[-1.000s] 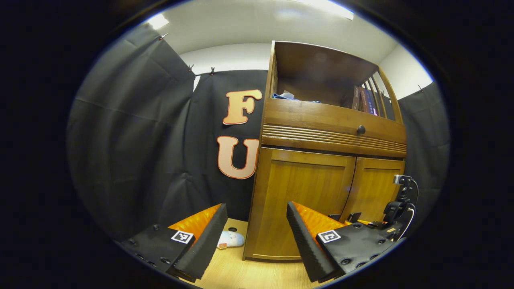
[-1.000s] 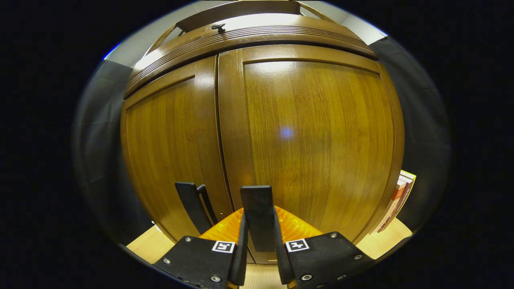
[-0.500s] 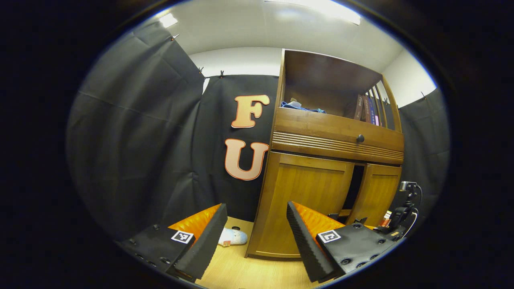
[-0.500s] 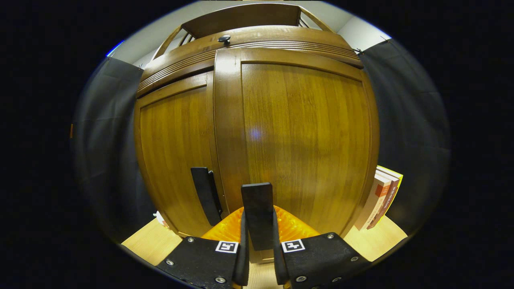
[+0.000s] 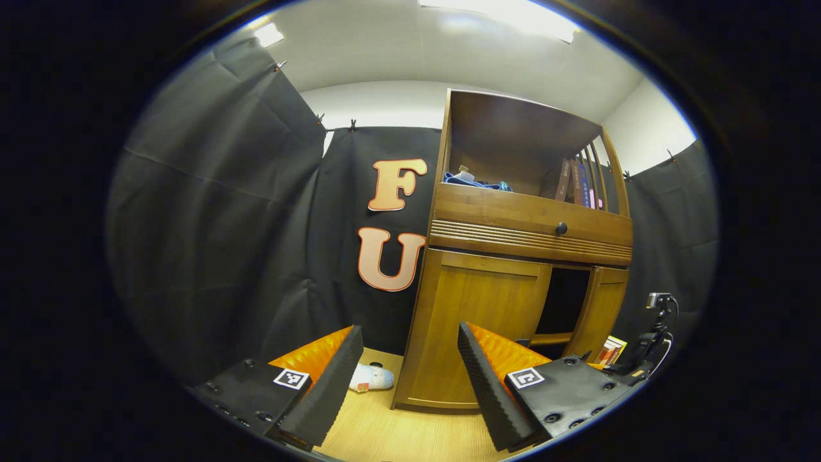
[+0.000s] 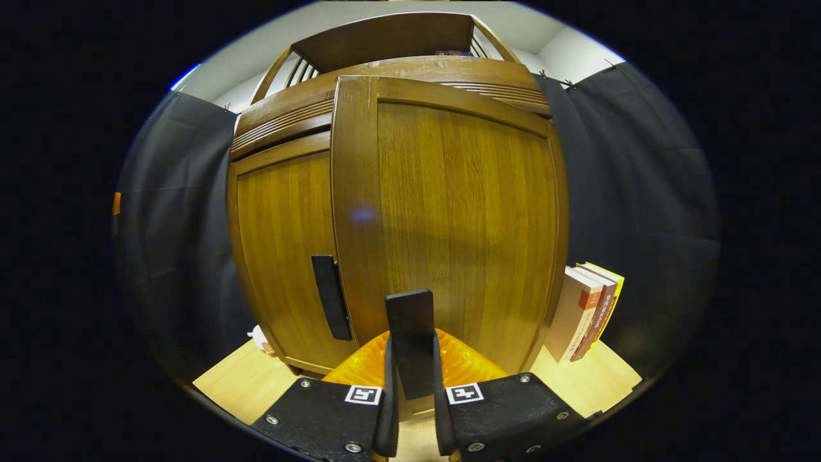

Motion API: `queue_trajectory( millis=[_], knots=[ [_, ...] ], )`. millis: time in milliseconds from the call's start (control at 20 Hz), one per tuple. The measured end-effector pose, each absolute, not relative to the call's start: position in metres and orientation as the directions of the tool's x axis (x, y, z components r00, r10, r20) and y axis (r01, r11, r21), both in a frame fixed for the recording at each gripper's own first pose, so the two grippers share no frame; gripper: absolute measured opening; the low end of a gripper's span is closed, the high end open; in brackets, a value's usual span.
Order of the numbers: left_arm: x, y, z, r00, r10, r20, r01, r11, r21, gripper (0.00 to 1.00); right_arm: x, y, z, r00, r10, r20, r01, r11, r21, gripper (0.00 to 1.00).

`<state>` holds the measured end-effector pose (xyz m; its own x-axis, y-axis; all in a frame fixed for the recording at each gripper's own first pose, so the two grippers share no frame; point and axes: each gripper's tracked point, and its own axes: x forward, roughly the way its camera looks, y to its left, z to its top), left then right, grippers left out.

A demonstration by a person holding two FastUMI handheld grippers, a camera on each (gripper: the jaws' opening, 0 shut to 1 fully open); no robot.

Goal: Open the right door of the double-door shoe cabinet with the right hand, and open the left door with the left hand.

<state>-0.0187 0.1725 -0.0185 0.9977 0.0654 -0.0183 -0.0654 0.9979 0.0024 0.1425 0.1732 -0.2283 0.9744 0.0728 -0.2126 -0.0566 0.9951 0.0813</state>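
Right gripper (image 6: 410,391): jaws clamped on right door handle (image 6: 410,340); right door (image 6: 449,212) ajar. Left door (image 6: 282,244) shut beside it, one handle (image 6: 330,296). Three books (image 6: 587,308) right. Left gripper (image 5: 410,378): jaws wide, empty, cabinet (image 5: 513,256) ahead.

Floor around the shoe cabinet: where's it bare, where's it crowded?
Bare: wood floor in front of the shut left door. Crowded: a slipper at the cabinet's left corner, and books leaning beside the right door, which the right gripper grips by its handle.
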Motion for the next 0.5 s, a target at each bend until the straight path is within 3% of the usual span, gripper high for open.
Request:
queue_trajectory(
  millis=[100,150,500],
  knots=[
    [-0.021,0.172,-0.017,0.998,0.064,-0.021,-0.064,0.998,0.002,0.94,0.136,0.169,-0.228,0.974,0.063,-0.216,-0.048,0.996,0.074,0.19],
    [-0.022,0.171,-0.016,0.998,0.061,-0.020,-0.061,0.998,0.001,0.94,0.133,0.166,-0.227,0.975,0.060,-0.216,-0.046,0.996,0.071,0.23],
    [-0.025,0.163,-0.014,0.999,0.031,-0.021,-0.031,1.000,0.000,0.94,0.113,0.147,-0.225,0.974,0.033,-0.224,-0.018,0.998,0.065,0.23]
  ],
)
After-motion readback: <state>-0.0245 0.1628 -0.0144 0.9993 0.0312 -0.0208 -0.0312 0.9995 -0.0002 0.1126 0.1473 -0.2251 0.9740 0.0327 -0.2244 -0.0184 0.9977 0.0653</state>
